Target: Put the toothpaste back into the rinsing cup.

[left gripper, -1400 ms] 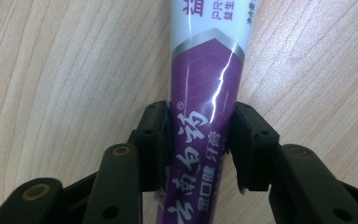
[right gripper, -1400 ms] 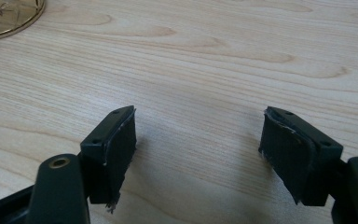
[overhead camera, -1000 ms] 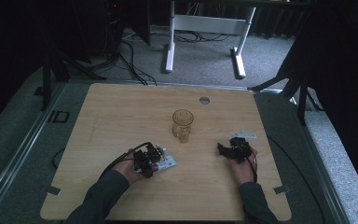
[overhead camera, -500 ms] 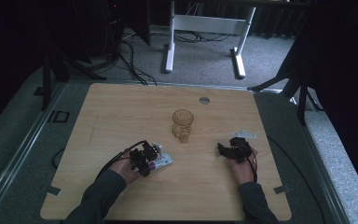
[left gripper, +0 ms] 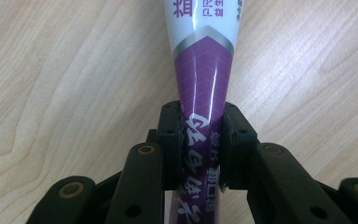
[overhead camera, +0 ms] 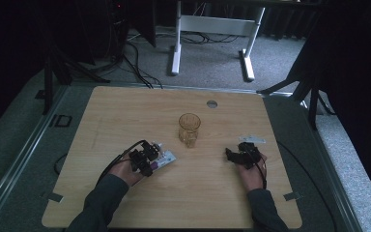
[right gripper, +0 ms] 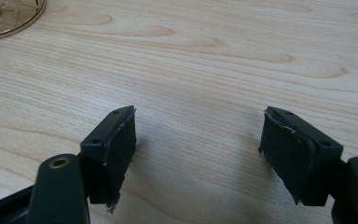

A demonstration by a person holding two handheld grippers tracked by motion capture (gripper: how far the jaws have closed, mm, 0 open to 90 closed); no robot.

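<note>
A purple and white tube lies on the wooden table, left of the middle. My left gripper is shut on its purple end, with both pads pressed against its sides. In the high view the left gripper sits near the front left, and the tube points right from it. A clear amber glass stands upright mid-table. My right gripper rests low at the front right. In its own view the right gripper is open, with bare wood between the pads. The glass base shows at the top left there.
A small white flat item lies just behind the right gripper. A round grommet sits near the table's far edge. Cables trail from both grippers along the forearms. Beyond the table are carpet, cables and a white stand leg.
The left gripper has shifted very slightly at the tube. The right hand has stayed still.
</note>
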